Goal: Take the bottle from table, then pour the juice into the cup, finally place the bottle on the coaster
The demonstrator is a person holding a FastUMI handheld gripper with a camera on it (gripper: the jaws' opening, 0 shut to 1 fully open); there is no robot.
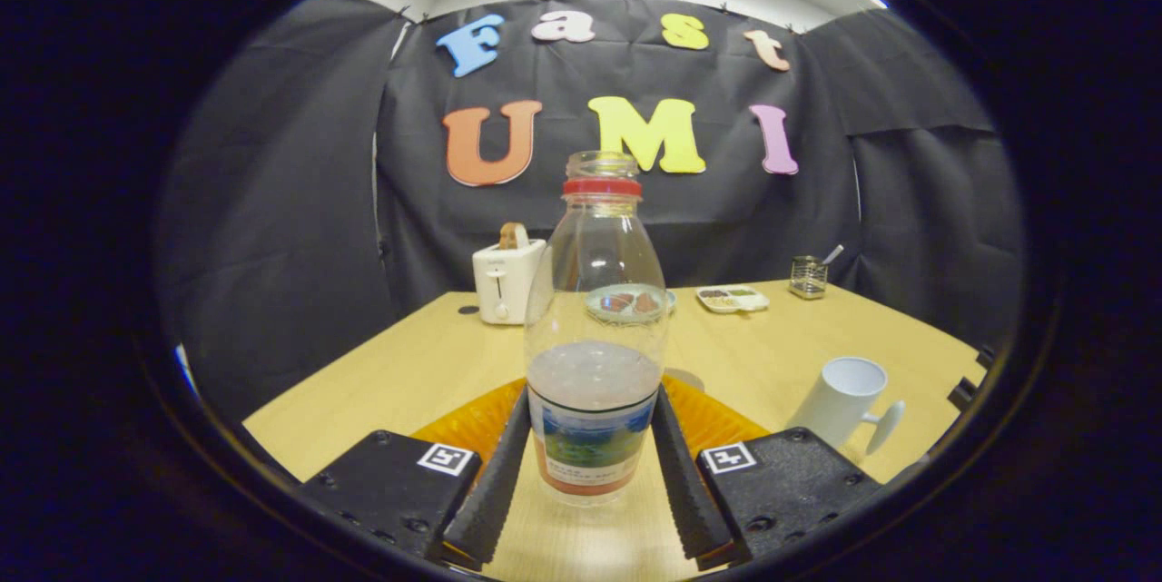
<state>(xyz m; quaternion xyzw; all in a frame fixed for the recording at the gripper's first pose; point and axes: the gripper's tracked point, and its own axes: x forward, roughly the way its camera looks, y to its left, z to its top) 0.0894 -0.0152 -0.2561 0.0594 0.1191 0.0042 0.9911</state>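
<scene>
A clear glass bottle (595, 328) stands upright between my two fingers, its mouth uncapped with a red ring under the rim. Pale liquid fills only its lower part, just above a picture label. My gripper (590, 400) is shut on the bottle, with a finger pressed against each side of the labelled part. An orange ribbed coaster (463, 426) spreads out right behind the fingers on both sides of the bottle. Whether the bottle's base touches the table I cannot tell. A white cup (844, 399) with its handle to the right stands beyond my right finger.
On the wooden table (399, 373), a white toaster (507, 281) holding a slice of bread stands at the far left. A small plate of food (629, 302), a divided white tray (732, 298) and a wire holder (807, 277) line the far edge by the black cloth wall.
</scene>
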